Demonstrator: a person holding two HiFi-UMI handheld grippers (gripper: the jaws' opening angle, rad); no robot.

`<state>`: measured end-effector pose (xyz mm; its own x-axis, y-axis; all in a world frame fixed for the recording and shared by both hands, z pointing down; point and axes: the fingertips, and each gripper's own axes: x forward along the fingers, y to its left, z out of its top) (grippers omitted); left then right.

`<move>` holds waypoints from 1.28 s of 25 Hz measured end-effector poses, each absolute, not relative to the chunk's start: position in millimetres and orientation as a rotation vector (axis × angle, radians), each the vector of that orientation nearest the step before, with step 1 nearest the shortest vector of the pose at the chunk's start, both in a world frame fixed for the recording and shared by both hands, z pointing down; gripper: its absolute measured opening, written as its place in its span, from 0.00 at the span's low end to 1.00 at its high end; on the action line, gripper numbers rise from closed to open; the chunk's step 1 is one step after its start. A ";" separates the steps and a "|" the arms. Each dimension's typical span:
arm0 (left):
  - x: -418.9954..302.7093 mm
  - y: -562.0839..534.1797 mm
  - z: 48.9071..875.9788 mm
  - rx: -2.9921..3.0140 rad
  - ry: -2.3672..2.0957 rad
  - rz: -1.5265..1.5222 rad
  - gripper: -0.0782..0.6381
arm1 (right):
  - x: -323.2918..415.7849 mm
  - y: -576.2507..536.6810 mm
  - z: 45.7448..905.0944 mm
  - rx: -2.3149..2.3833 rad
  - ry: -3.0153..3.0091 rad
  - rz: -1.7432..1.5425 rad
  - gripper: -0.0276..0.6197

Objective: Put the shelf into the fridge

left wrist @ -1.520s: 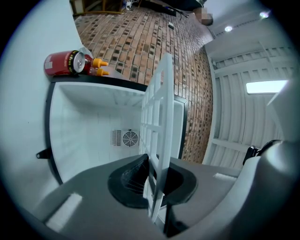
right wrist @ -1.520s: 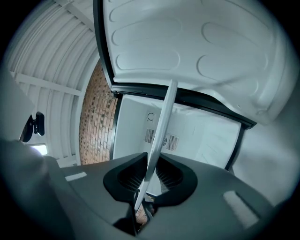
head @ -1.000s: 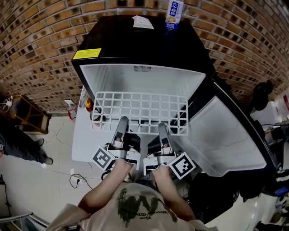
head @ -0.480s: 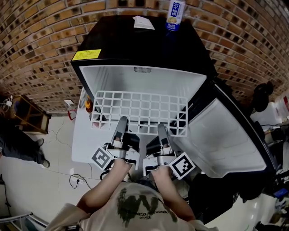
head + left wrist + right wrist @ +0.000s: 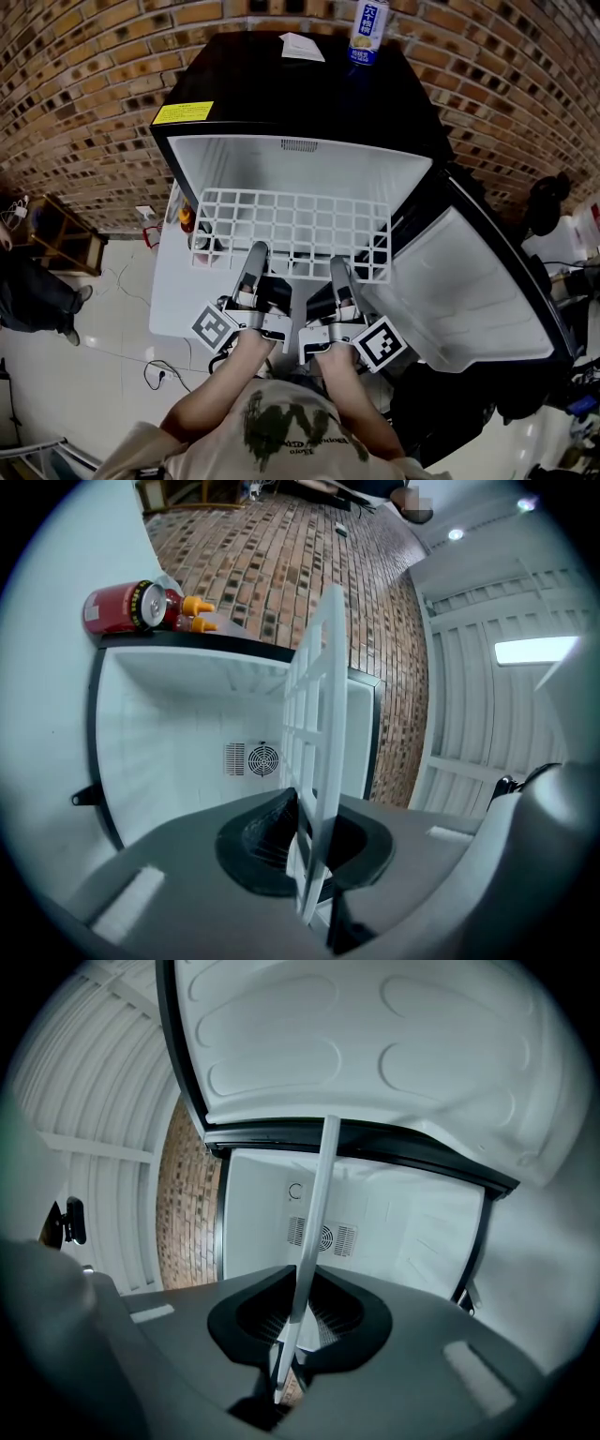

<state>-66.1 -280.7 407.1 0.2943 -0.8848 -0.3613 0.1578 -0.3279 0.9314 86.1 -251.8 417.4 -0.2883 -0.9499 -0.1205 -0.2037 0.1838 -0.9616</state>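
While the left hand-held gripper (image 5: pixel 257 249) and the right hand-held gripper (image 5: pixel 337 265), the latter's jaws just eased slightly wider, clamp the white plastic grid shelf (image 5: pixel 292 225) mid-frame at the mouth of the open black fridge (image 5: pixel 262 89), insertion is under way, and the next move likely calls for a level push inward.

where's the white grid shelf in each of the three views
Head view: shelf centre, flat grid at the fridge mouth.
Left gripper view: shelf centre, edge-on, grid showing.
Right gripper view: shelf centre, a thin edge-on bar.
Shared landmark: vent grille in the fridge's back wall.
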 end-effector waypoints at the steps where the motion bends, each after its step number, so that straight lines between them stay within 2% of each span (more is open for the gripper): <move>1: -66.0 -280.6 407.1 1.517 -0.701 -1.253 0.14 | 86.3 -252.0 417.1 -1.112 1.657 -1.170 0.10; 32: -62.0 -334.8 393.5 1.525 -0.721 -1.258 0.16 | 92.3 -308.1 401.5 -1.167 1.760 -1.074 0.14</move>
<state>-62.0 -334.8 393.5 0.2837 -0.8894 -0.3583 0.1405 -0.3311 0.9331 92.3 -308.1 401.5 -0.2999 -0.9443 -0.1355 -0.3115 0.2312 -0.9217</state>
